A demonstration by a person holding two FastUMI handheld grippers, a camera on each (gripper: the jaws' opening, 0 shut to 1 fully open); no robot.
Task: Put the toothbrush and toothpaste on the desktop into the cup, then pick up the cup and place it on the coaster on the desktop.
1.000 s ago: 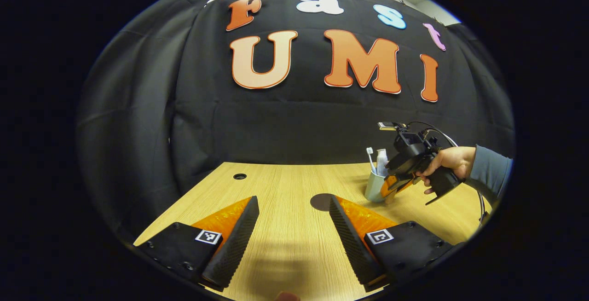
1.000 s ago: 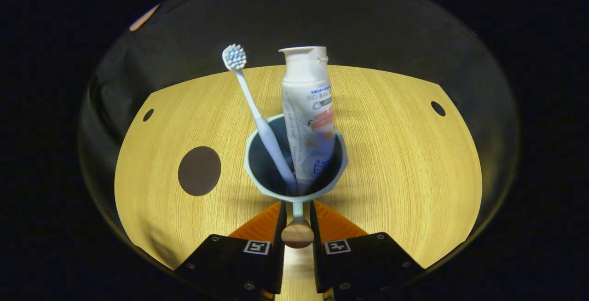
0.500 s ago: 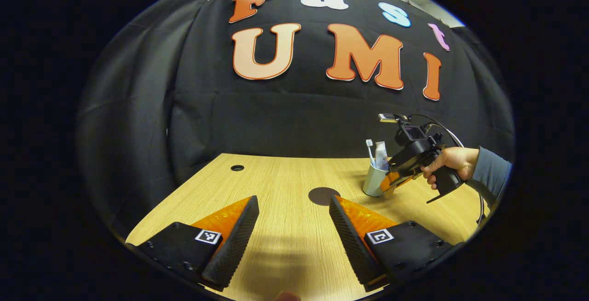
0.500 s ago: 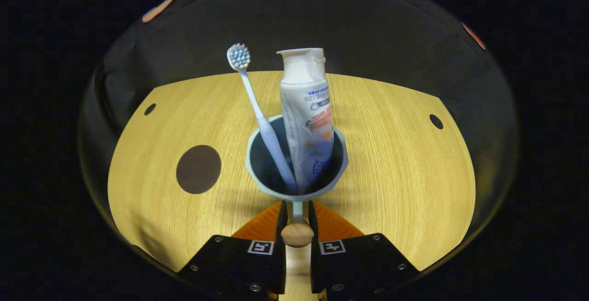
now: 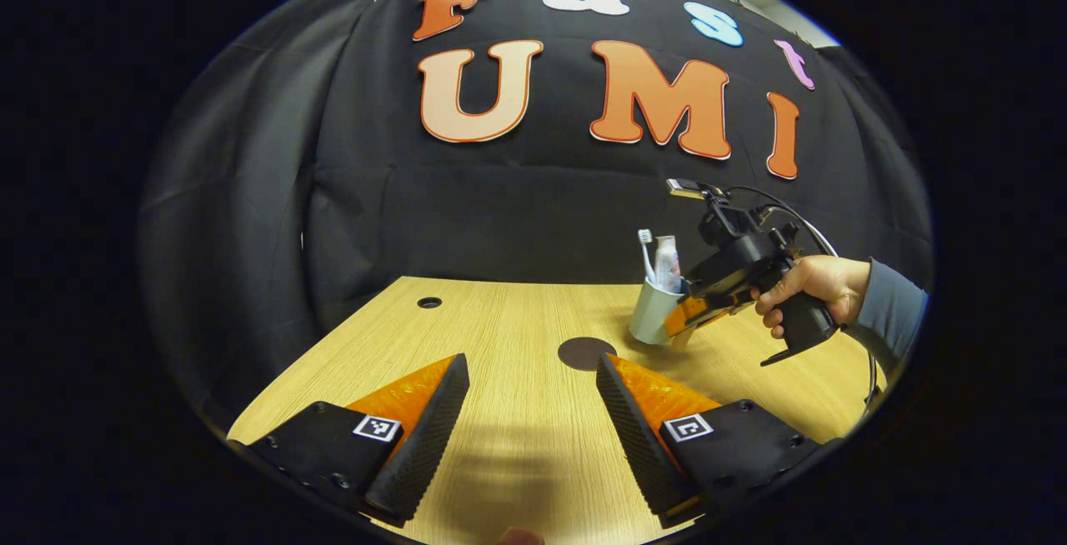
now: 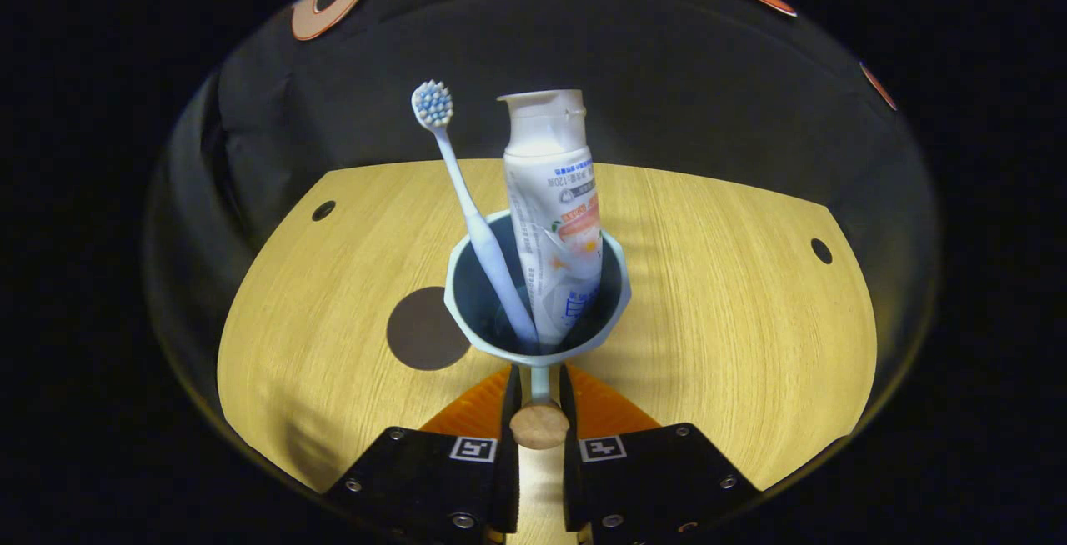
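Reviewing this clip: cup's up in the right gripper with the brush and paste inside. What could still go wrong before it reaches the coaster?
1. The right gripper pinches only the cup's thin handle, so the cup could swing or slip.
2. The toothbrush and toothpaste lean and stand well above the rim; a tilt may tip them out.
3. The coaster is small, so the cup could land partly off it.

Bright overhead light, soft shadows on desktop (image 5: 517, 337); fisheye-bent edges; toothpaste (image 6: 554, 212) perhaps slightly blurred.

Tool (image 6: 538, 385) clamping cup (image 6: 467, 320) handle, toothbrush (image 6: 467, 203), toothpaste (image 6: 554, 212) inside, coaster (image 6: 421, 330) seemingly just left
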